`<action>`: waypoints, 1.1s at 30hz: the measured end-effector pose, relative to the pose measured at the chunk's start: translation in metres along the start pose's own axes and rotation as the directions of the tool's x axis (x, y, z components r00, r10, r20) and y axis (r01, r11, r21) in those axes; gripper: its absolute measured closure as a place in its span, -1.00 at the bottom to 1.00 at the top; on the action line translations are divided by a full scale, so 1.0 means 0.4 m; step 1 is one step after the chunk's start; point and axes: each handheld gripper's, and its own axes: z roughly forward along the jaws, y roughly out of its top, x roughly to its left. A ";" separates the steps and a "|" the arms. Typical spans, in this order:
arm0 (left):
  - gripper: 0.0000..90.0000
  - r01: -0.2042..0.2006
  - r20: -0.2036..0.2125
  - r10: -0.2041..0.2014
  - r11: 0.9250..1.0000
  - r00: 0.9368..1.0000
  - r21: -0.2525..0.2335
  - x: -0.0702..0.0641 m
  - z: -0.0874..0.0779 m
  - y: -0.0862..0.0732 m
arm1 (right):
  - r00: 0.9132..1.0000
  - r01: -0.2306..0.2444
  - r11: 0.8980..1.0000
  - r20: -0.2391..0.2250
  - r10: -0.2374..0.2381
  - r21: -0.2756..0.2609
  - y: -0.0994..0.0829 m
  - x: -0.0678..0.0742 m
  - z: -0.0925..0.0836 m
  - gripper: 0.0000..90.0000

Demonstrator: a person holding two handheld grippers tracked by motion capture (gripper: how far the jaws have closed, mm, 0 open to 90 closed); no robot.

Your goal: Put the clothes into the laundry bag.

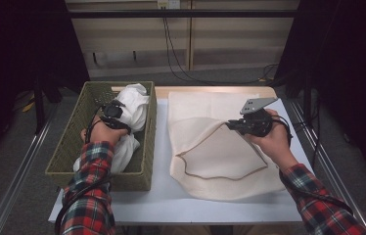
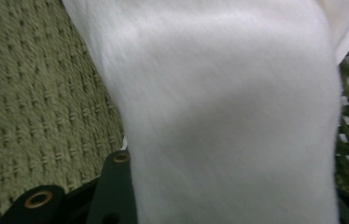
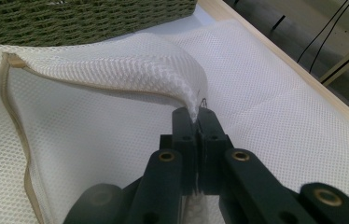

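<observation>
The worktop (image 1: 161, 196) carried two large things side by side: a green woven basket (image 1: 68, 147) on the person's left and a cream mesh laundry bag (image 1: 210, 112) lying flat on the right, its long axis running away from the person and its trimmed mouth facing the basket. Inside the basket lay a white cloth (image 1: 134, 105), bunched along the basket's length. The left hand-held gripper (image 1: 111, 113) sat over the basket with its jaws partly closed around a fold of that cloth, which hung in front of its own camera (image 2: 228, 116) against the basket wall (image 2: 32, 93). The right hand-held gripper (image 3: 196, 116) had its jaws pinched fully together on the upper layer of the bag's mouth (image 3: 116, 70), lifting it so the opening gaped. The opening lay to the right of the held cloth, across the basket's near wall, so the left hand was judged the one to carry the cloth over. No brand, label or writing could be read anywhere.
</observation>
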 end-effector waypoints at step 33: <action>0.36 0.119 0.241 -0.050 0.952 0.969 -0.281 0.001 -0.208 0.049 | 1.000 -0.021 1.000 0.013 0.021 -0.010 -0.003 -0.011 0.003 0.96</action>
